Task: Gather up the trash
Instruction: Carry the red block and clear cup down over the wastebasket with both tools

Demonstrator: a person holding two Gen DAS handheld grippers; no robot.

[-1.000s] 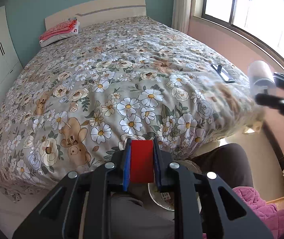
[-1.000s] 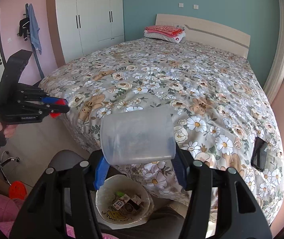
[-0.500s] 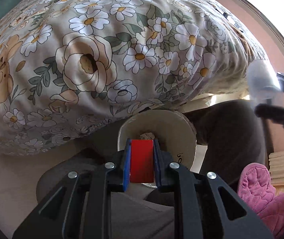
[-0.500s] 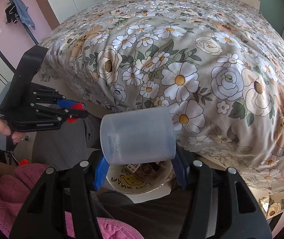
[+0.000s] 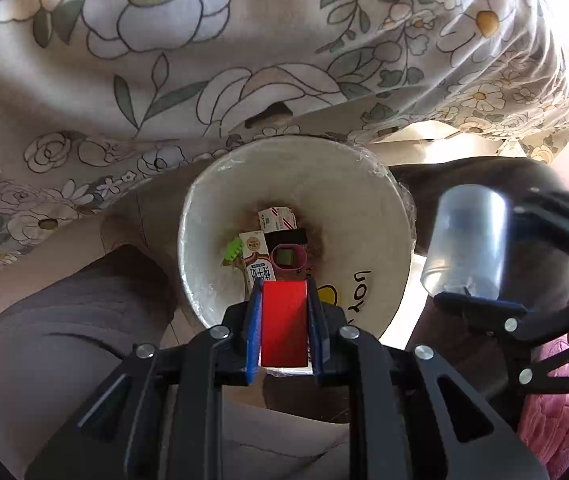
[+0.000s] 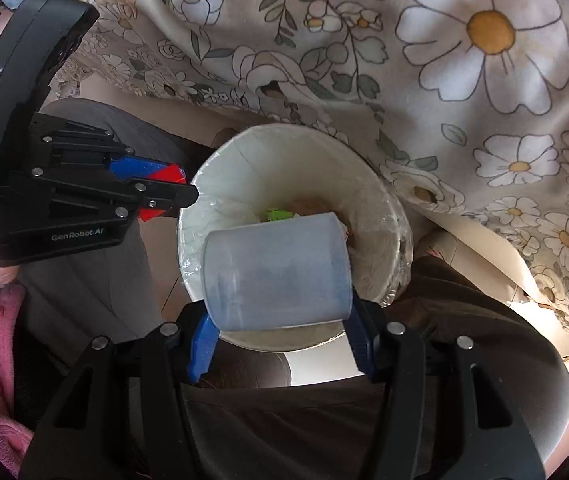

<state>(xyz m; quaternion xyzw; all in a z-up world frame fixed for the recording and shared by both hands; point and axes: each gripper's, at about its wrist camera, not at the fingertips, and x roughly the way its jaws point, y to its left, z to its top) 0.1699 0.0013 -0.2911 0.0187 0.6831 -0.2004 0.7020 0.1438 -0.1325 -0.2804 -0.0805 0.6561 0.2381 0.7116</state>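
**Two pieces of trash held above the bin**

A red block [image 5: 284,322] is clamped in the left gripper [image 5: 283,320], at six o'clock of the white bin [image 5: 204,220]. A translucent cup [image 6: 278,274] is pinched sideways in the right gripper [image 6: 280,332], over the bin's opening. Cartons [image 5: 258,258] are seen at the bin's bottom; the floral bedspread [image 5: 124,80] is draped at twelve o'clock.

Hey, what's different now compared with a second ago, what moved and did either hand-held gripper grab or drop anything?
Both hand-held grippers tipped down from facing the bed to hang over the white bin between the person's knees. Nothing was grabbed or dropped: the left hand-held gripper still clamps the red block, and the right hand-held gripper still holds the translucent cup. The bin and its trash look unchanged.
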